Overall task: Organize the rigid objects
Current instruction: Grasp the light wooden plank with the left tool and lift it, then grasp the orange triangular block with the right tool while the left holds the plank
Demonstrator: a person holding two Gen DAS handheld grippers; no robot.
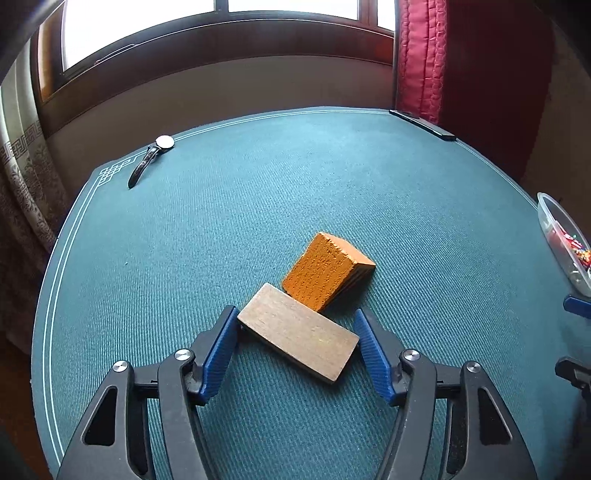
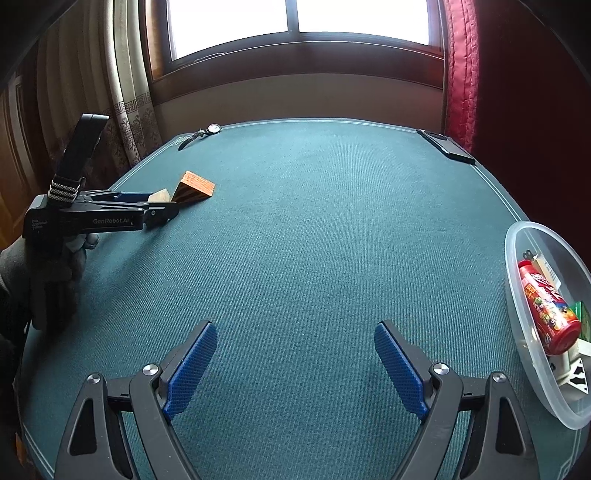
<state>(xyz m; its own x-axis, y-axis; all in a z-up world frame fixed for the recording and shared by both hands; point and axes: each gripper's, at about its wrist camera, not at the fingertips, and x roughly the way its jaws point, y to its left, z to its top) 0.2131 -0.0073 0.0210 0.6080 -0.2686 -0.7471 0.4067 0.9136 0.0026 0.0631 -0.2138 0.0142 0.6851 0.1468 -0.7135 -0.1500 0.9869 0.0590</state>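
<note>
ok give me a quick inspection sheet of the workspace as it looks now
surface: green mat with a pale border line, covering the table.
job's things: plain wood block between the left tool's pads, one end propped on the orange block; clear tub at the right edge holds a red can and other small items.
clutter: wristwatch at the far left edge; dark flat device at the far right corner.
grippers: left tool closed on the plain wood block; right tool open, nothing between its pads.
cables: nothing seen.
surroundings: window, patterned curtain, red curtain.
</note>
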